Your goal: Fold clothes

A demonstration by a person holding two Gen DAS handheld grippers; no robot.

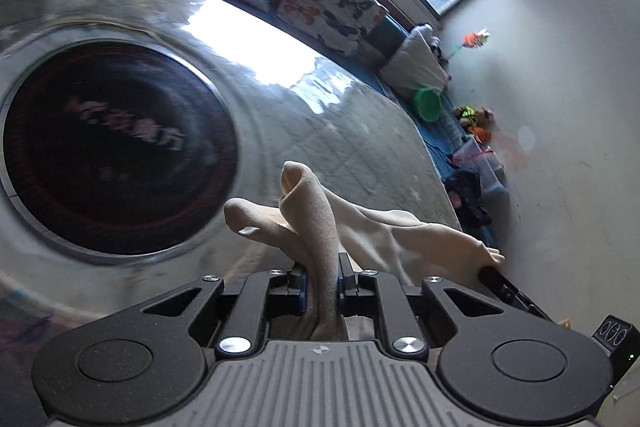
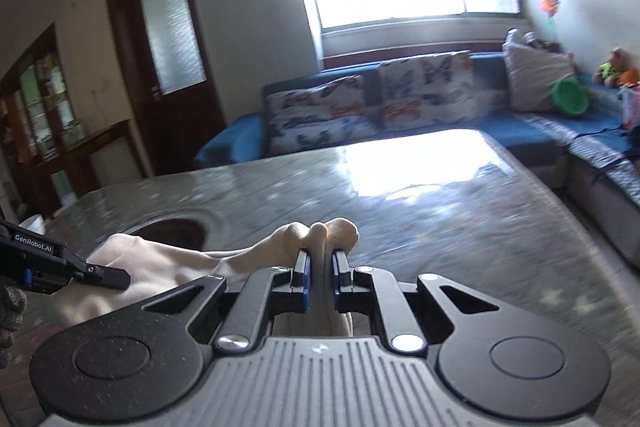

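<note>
A cream-coloured garment [image 1: 380, 227] of soft cloth is stretched between my two grippers above the glossy marble table [image 1: 352, 131]. My left gripper [image 1: 322, 267] is shut on a bunched fold of it that sticks up past the fingers. My right gripper [image 2: 320, 259] is shut on another bunched end [image 2: 320, 231]. In the right wrist view the cloth [image 2: 160, 259] runs left to the left gripper's finger [image 2: 104, 277]. In the left wrist view the right gripper's finger [image 1: 508, 287] shows at the cloth's right end.
A round dark cooktop [image 1: 116, 147] is set into the table; it also shows in the right wrist view [image 2: 176, 231]. A blue corner sofa [image 2: 520, 127] with butterfly cushions [image 2: 424, 87], a green bowl [image 2: 570, 99] and toys stands behind the table. A dark door [image 2: 172, 67] is at left.
</note>
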